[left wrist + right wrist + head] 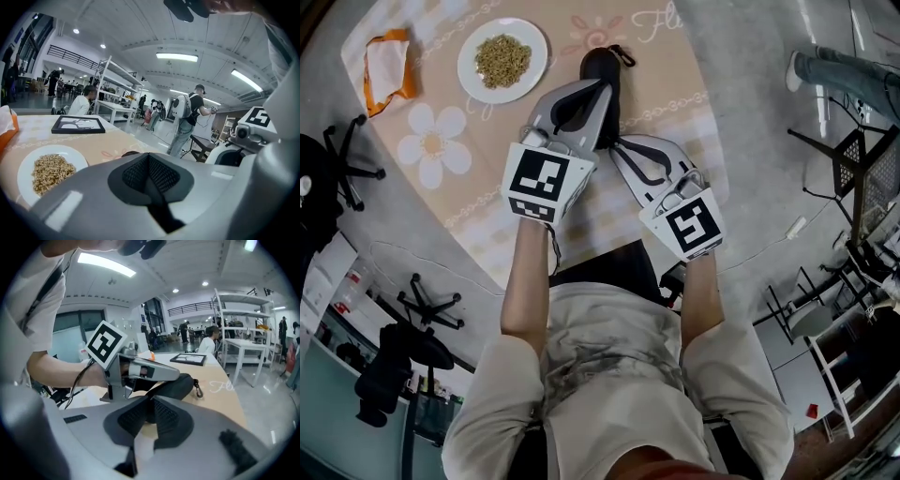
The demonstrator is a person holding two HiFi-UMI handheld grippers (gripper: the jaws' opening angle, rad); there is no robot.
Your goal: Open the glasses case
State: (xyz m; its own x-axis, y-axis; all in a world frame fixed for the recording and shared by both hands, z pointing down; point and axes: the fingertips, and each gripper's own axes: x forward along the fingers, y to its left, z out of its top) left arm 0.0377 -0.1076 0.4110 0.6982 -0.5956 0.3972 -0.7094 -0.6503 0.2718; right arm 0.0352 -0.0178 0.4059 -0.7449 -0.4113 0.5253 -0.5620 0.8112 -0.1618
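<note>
Head cam: overhead, steeply down on table (478,202), mid-range. Gripper cams: low, close behind own jaws, facing out across table. Left cam shares plate (502,60) w/ head; right cam shares case (600,66).

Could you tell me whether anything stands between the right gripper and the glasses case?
Nothing visible does: only tablecloth lies between the right gripper and the glasses case. The left gripper, jaws shut, reaches over the case's left side as the head view shows it.
</note>
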